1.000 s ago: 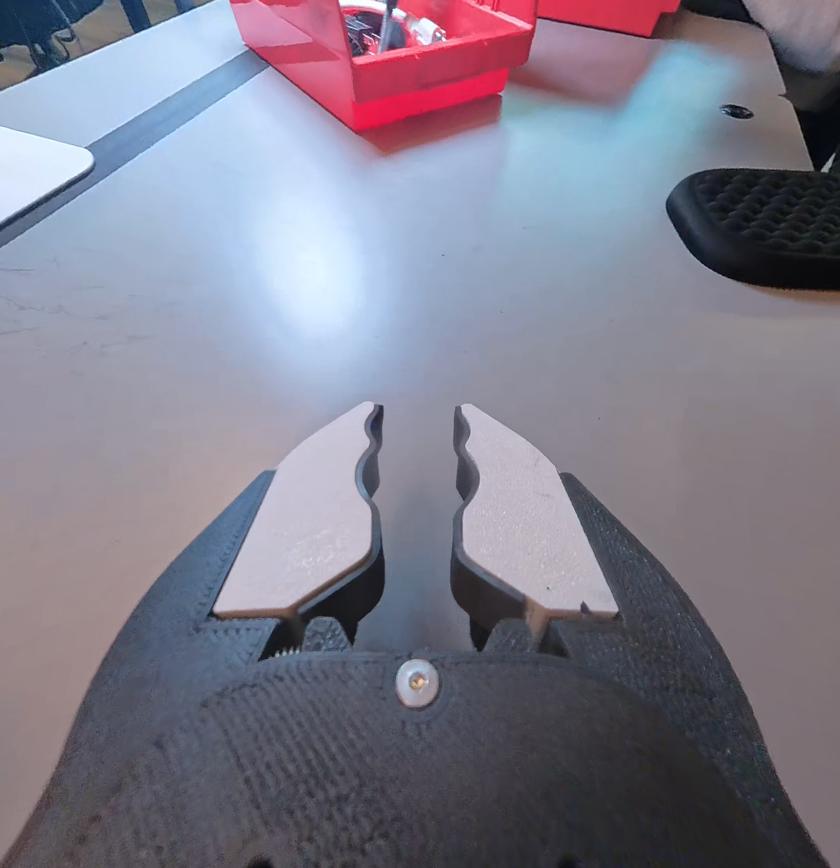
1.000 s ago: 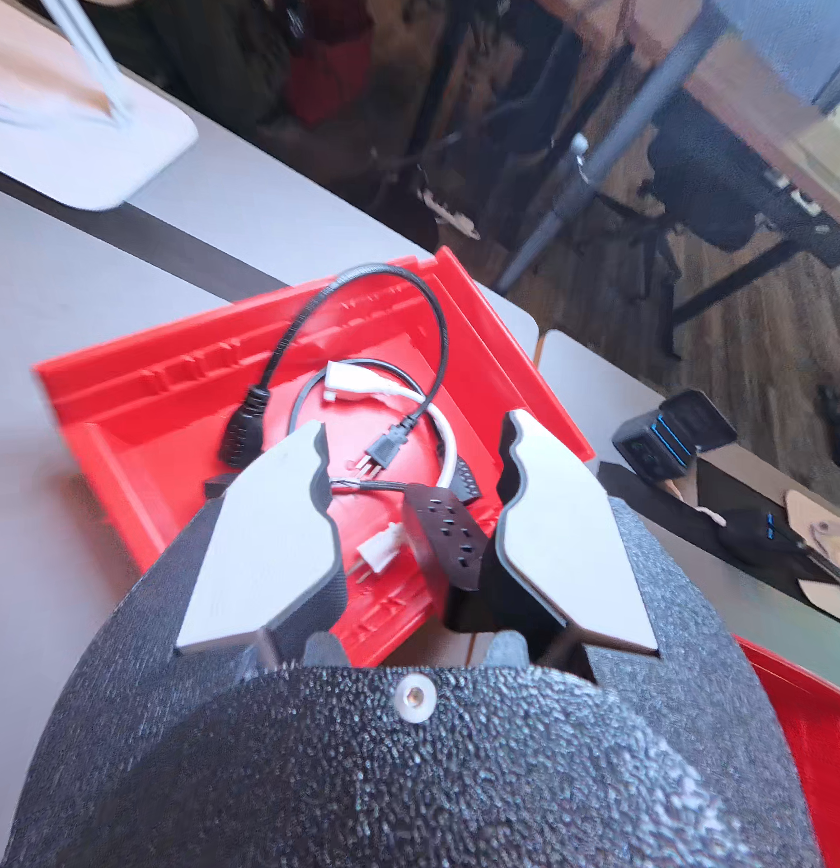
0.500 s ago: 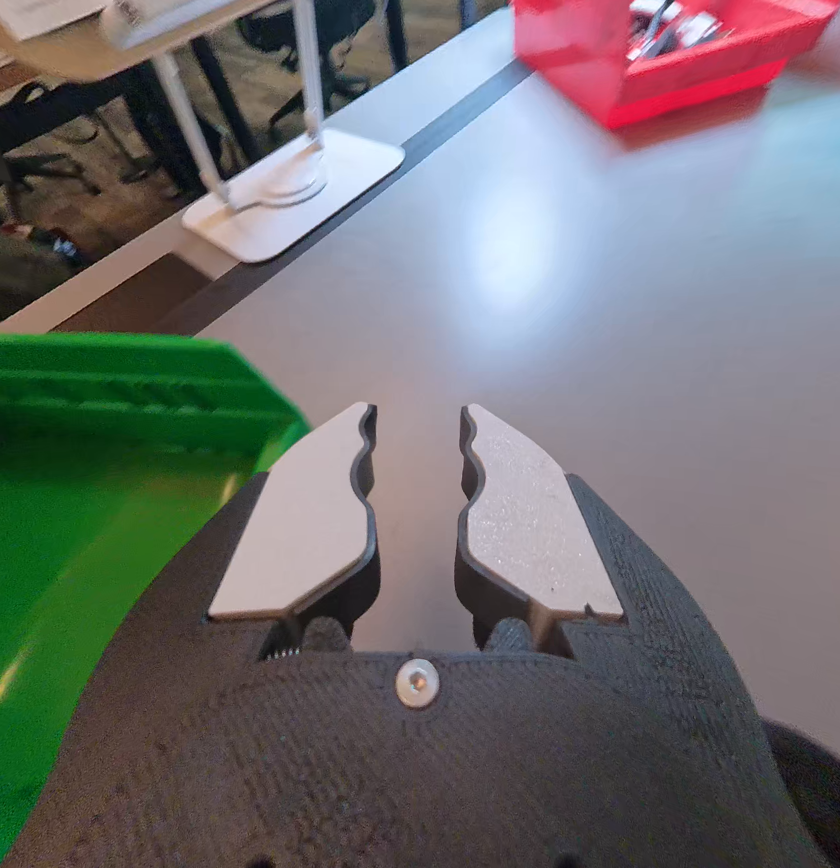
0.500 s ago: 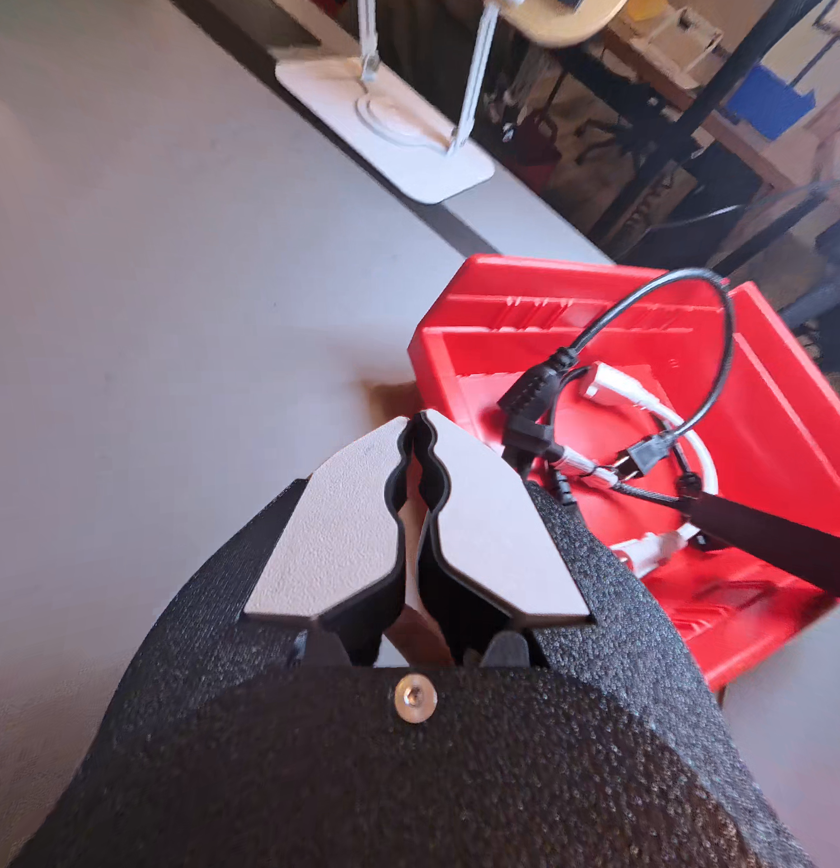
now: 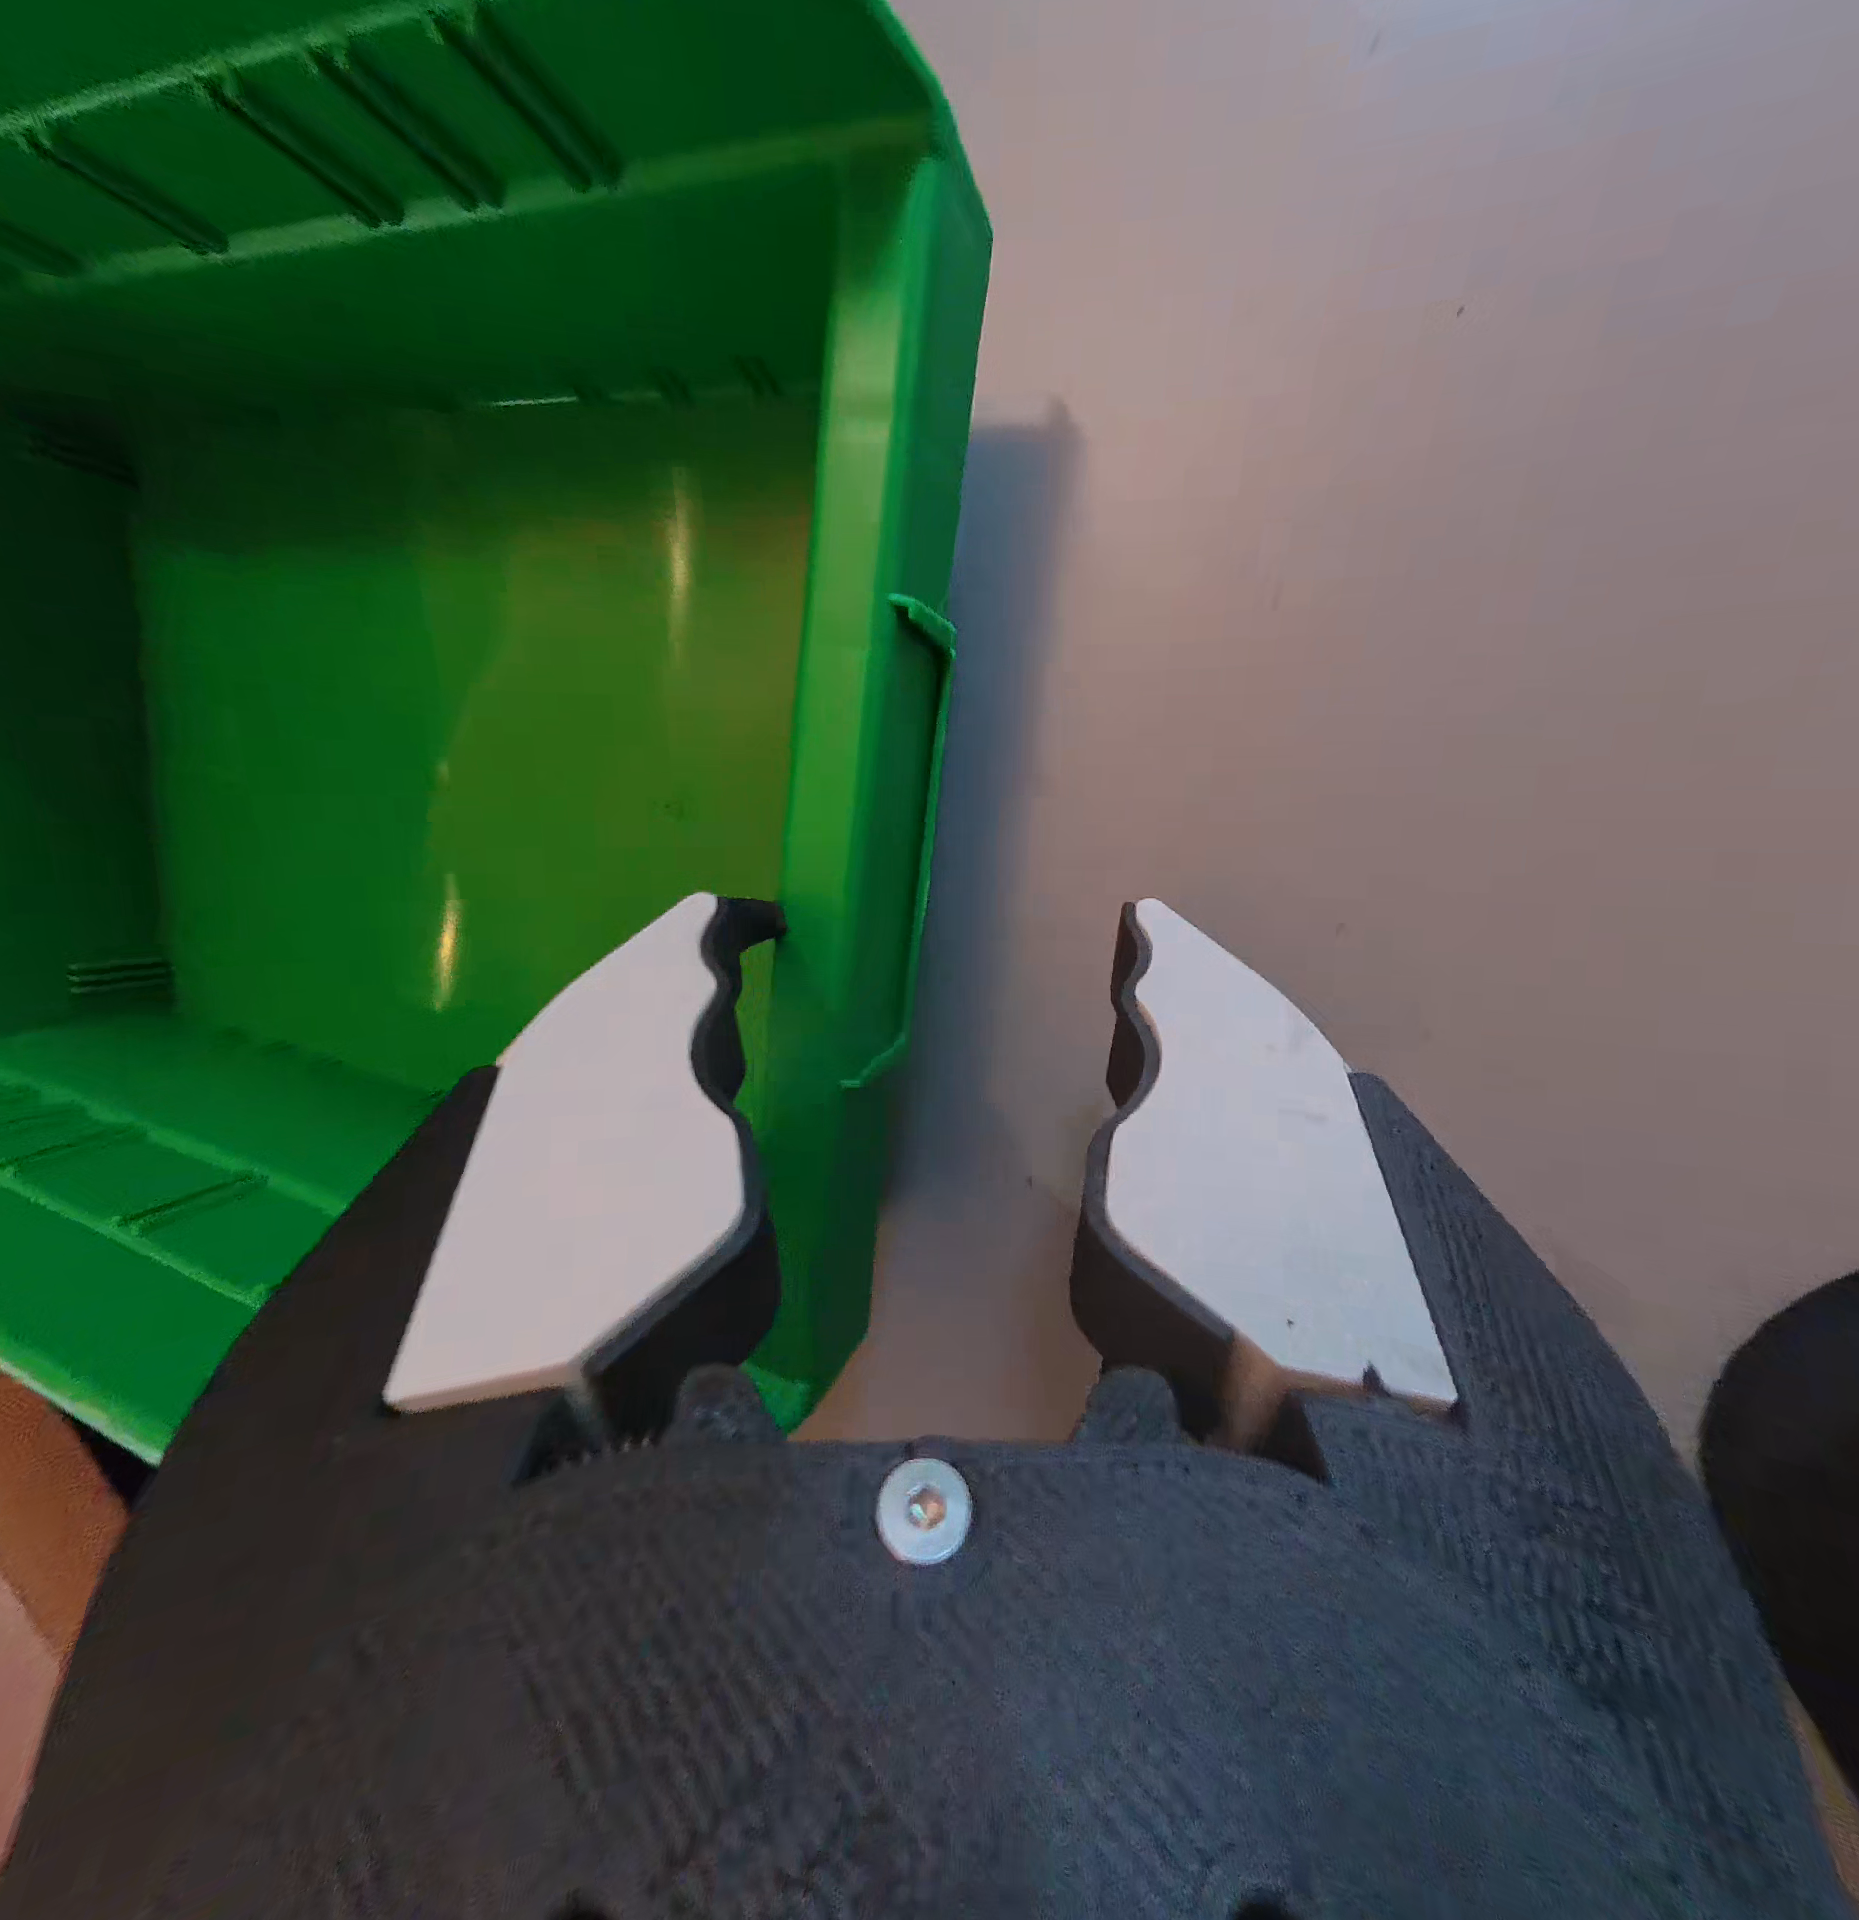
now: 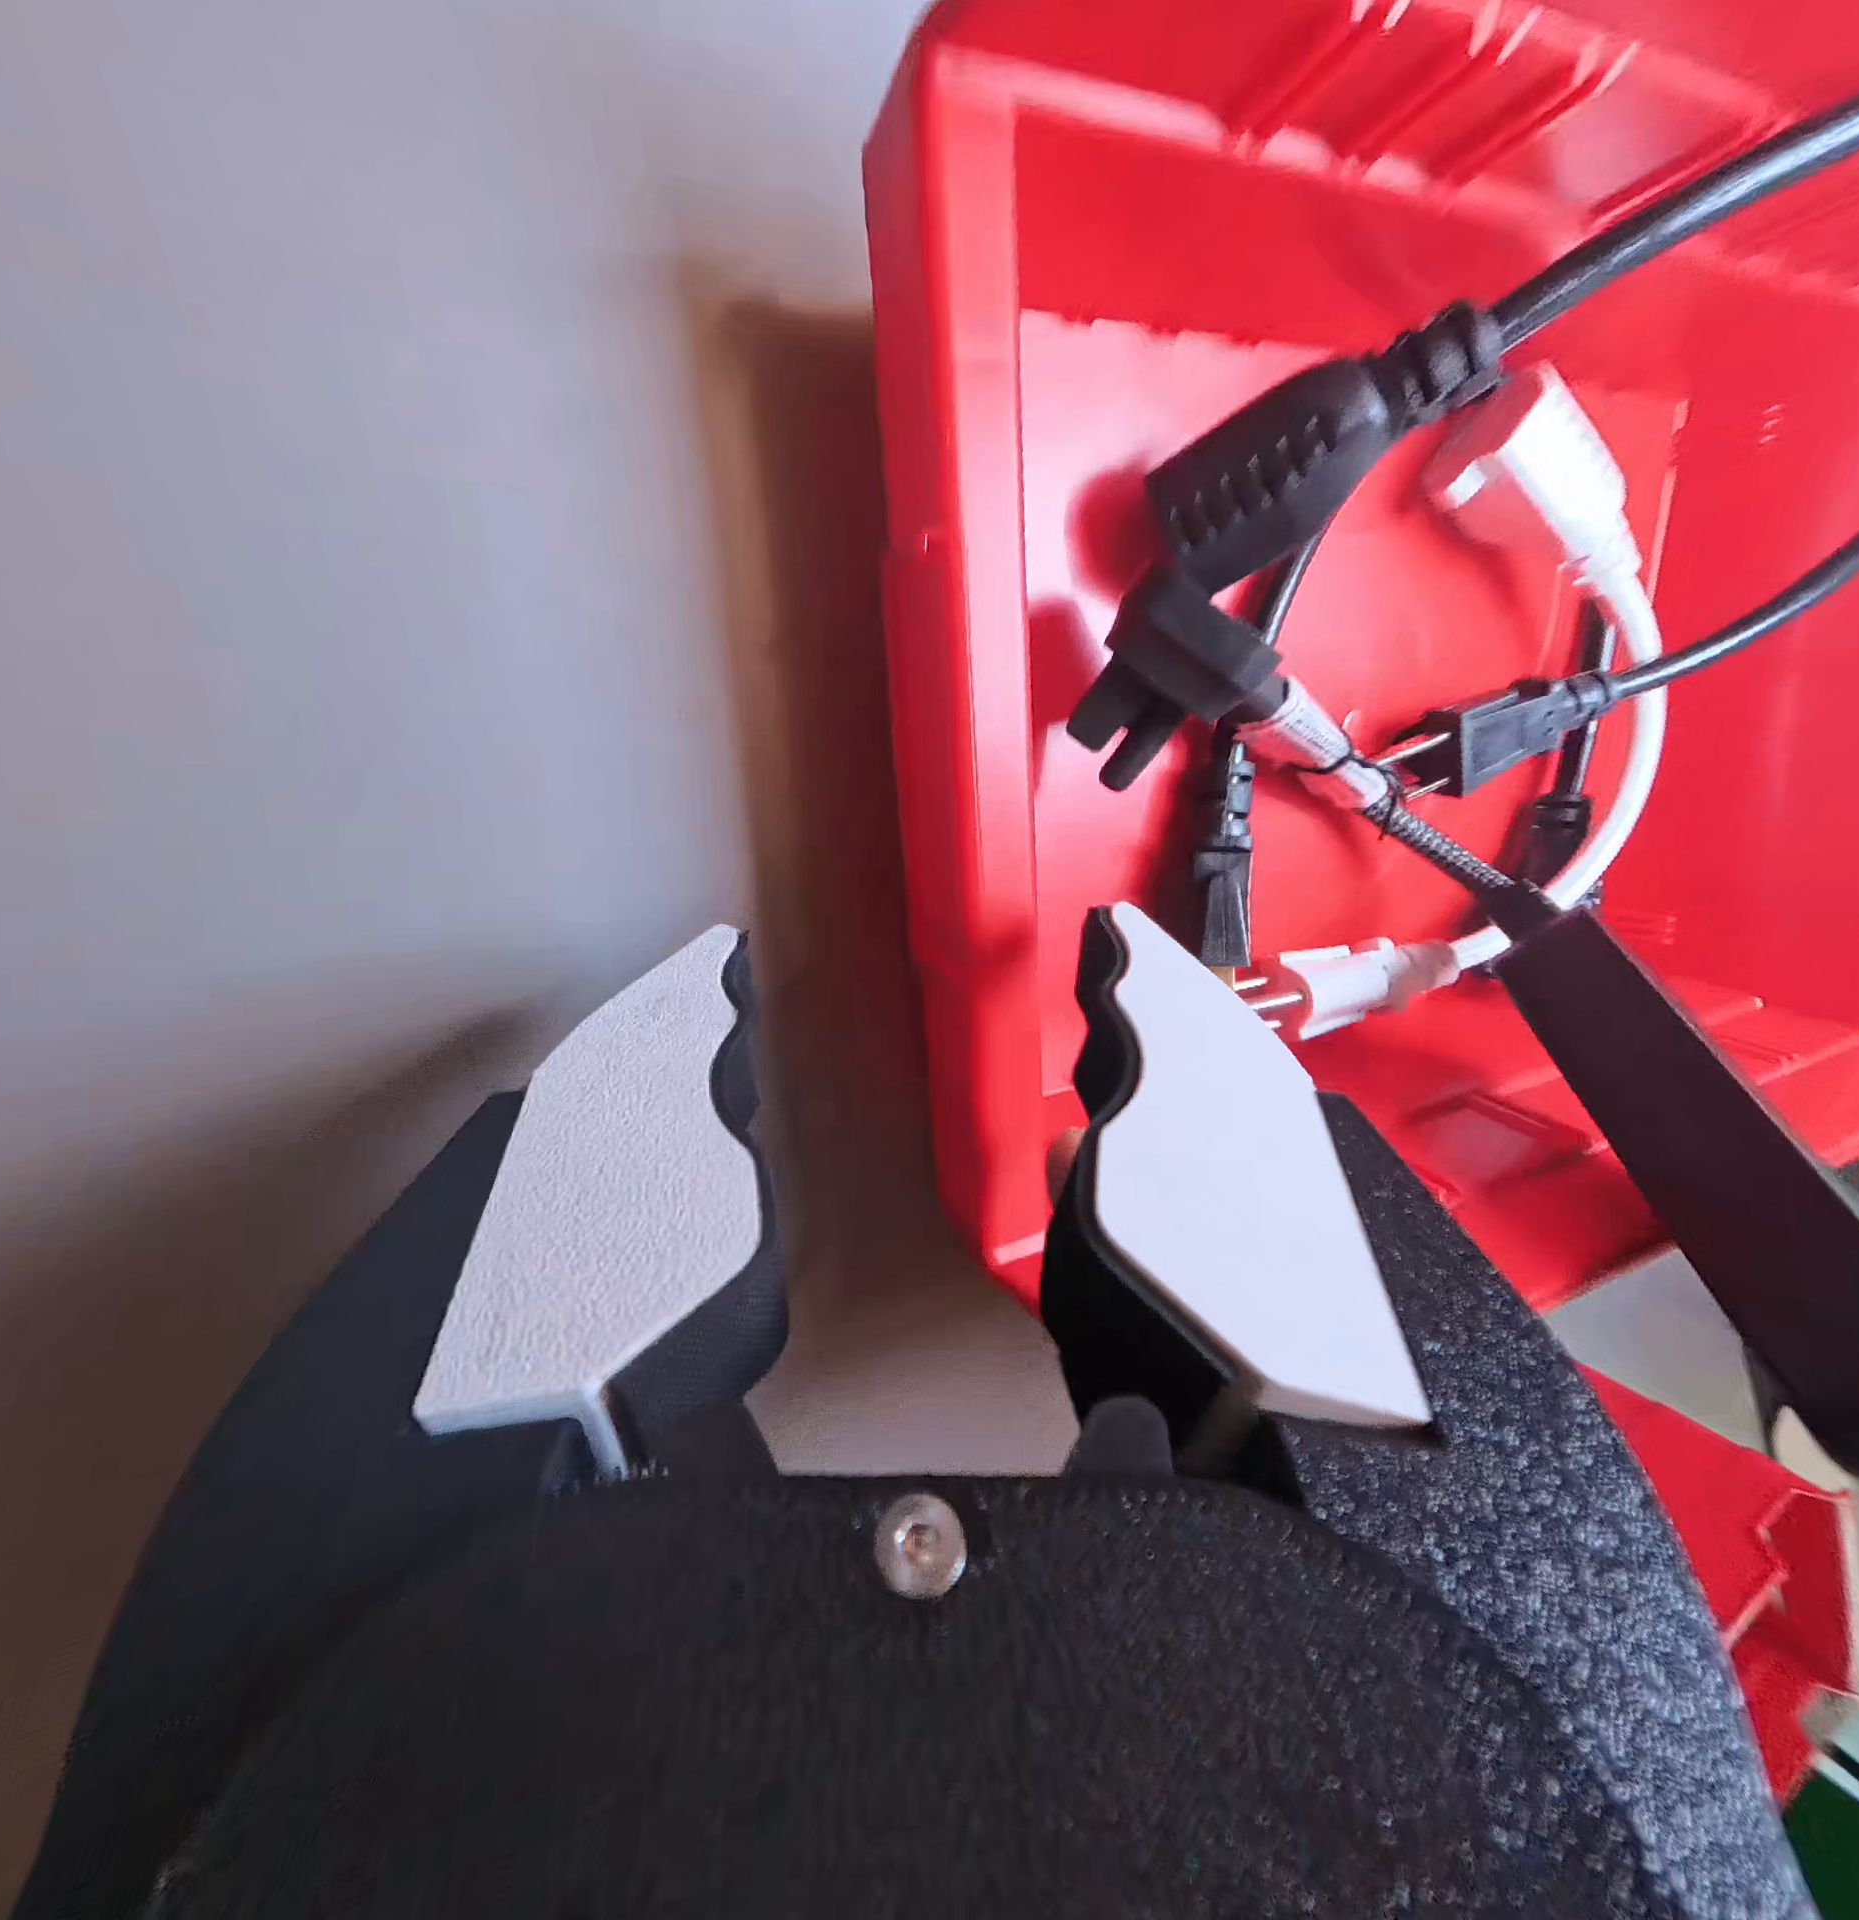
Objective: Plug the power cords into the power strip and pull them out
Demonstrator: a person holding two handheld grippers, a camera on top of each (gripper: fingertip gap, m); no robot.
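Both fingers sets now spread versus half a second ago: power cords (image 6: 1320, 644) tangled in red bin (image 6: 966, 727), right frame; right gripper (image 6: 914, 940) straddles its wall, left gripper (image 5: 920, 914) straddles green bin (image 5: 883, 623) wall—risk: clamping tips bins.

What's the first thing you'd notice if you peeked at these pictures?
A bright red bin full of tangled black and white cords sits just right of the open right gripper. A big green bin, nothing showing in it, stands with its wall between the open left gripper's fingers.
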